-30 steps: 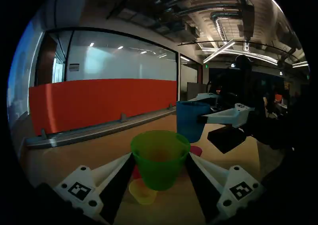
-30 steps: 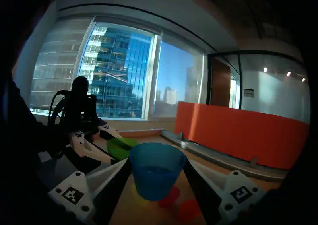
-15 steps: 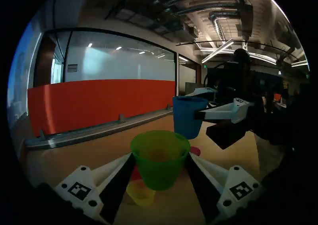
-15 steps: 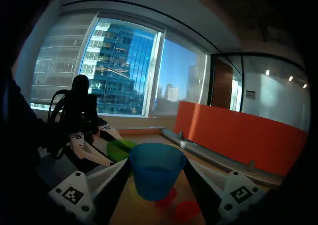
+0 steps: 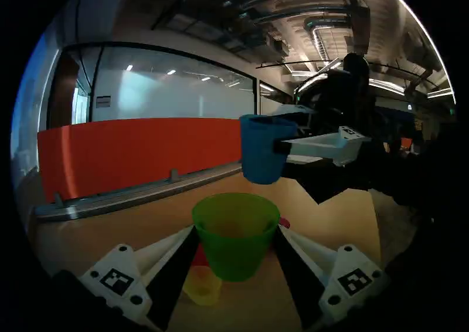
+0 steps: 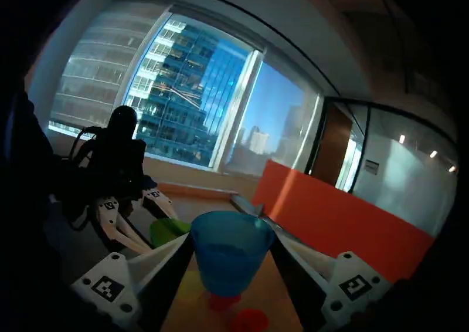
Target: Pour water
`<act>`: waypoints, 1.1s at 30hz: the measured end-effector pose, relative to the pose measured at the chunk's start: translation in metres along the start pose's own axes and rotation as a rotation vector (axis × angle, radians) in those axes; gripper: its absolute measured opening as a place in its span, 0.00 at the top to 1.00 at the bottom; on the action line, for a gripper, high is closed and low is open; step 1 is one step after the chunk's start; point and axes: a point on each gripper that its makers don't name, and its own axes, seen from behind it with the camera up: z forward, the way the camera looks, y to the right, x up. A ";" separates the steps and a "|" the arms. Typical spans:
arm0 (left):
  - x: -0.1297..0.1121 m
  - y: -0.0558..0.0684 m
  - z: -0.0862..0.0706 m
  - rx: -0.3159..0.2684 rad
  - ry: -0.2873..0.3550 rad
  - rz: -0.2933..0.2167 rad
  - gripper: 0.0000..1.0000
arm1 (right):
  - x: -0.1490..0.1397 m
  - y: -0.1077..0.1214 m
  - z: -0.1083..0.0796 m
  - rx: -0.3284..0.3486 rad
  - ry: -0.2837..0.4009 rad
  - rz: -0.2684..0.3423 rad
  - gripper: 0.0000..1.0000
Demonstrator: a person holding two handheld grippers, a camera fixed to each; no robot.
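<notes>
1. Table (image 5: 117, 226): wood top, below both tools, with the loose small cups on it. The pour looks set to happen in the air above it, so any spill lands here.
2. Right gripper (image 6: 233, 241): fingers clamped on both sides of the blue cup (image 6: 231, 261). Judgement: this is the pouring hand. Roll it slowly at the wrist and don't jerk it.
3. Left gripper (image 5: 235, 231): fingers pressed on both sides of the green cup (image 5: 236, 247), which sits between its fingertips with the mouth up. Judgement: this is the receiving hand. Hold it level and steady and don't loosen the grip.
4. Blue cup: seen from the left gripper view, it is ahead of and above the green cup, slightly to that tool's right, roughly upright and not touching it. Water (image 6: 231, 251) shows inside, below the rim. Step in hand is lining up, nothing poured yet. Bring the blue rim over the middle of the green mouth and close above it before tilting.
5. Green cup: looks empty, though the bottom is hard to see. Aim the stream at the centre, not the wall.
6. Yellow cup (image 5: 202, 288) and red cup (image 6: 249, 319): on the table under the tools, so keep the held cups clear of them.
</notes>
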 end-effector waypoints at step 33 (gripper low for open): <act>0.004 0.026 0.005 -0.049 0.009 0.001 0.16 | 0.045 0.021 0.017 -0.043 -0.022 -0.438 0.09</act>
